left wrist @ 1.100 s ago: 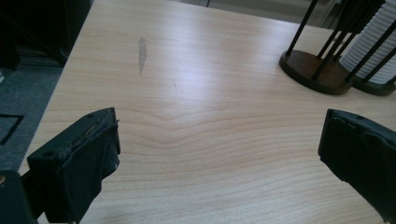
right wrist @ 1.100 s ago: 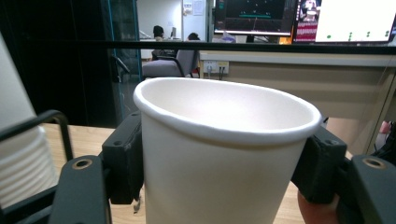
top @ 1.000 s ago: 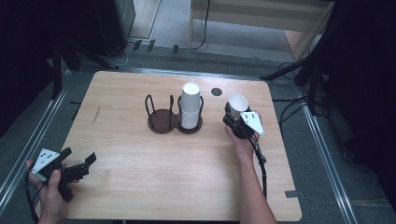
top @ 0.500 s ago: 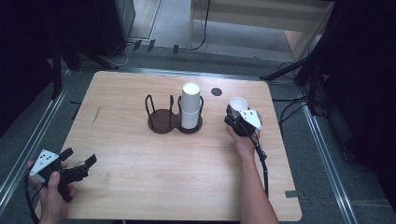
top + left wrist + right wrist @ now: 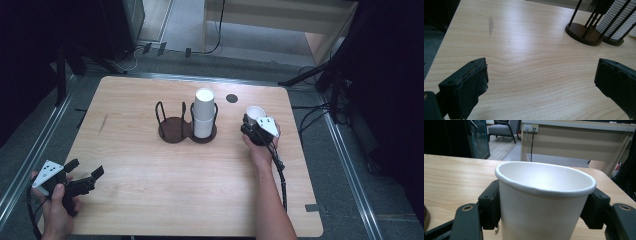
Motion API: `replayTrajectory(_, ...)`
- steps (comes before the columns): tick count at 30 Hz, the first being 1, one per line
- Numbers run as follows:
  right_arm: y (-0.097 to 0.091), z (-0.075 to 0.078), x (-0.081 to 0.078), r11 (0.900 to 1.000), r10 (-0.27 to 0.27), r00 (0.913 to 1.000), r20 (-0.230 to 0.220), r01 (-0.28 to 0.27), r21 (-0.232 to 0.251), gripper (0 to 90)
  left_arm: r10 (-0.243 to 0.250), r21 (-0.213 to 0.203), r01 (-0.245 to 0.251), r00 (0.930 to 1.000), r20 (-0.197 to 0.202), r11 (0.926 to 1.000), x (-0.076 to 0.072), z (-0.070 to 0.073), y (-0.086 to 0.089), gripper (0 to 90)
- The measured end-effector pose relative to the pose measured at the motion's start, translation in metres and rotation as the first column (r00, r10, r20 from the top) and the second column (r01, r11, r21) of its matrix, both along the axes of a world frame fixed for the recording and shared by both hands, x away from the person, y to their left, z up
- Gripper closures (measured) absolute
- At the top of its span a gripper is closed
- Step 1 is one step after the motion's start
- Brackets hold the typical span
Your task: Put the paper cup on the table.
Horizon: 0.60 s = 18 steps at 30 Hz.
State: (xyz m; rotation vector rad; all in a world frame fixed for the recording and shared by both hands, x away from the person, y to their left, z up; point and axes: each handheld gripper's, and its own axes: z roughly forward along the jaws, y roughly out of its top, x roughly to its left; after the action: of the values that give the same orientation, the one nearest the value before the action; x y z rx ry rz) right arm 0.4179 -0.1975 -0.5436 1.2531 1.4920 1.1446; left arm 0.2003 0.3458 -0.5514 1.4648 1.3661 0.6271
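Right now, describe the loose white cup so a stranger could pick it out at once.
On the light wooden table, look right of the dark two-ring wire cup holder. There a single white paper cup stands upright, mouth open, between the right claw's jaws. The other white cups sit upside down, stacked in the holder.

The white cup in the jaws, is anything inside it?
The white cup looks empty along its upper inner wall. Its bottom is hidden by the front rim.
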Motion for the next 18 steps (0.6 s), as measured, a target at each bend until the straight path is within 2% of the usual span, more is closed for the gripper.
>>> replayTrajectory(18,-0.0031,0.0035,-0.0011,0.9996,-0.016,0.9987,-0.048,0.017,0.020,26.2,-0.004,-0.002,0.004,1.0000,-0.005,1.0000,0.0004,-0.0003,0.0002,0.0)
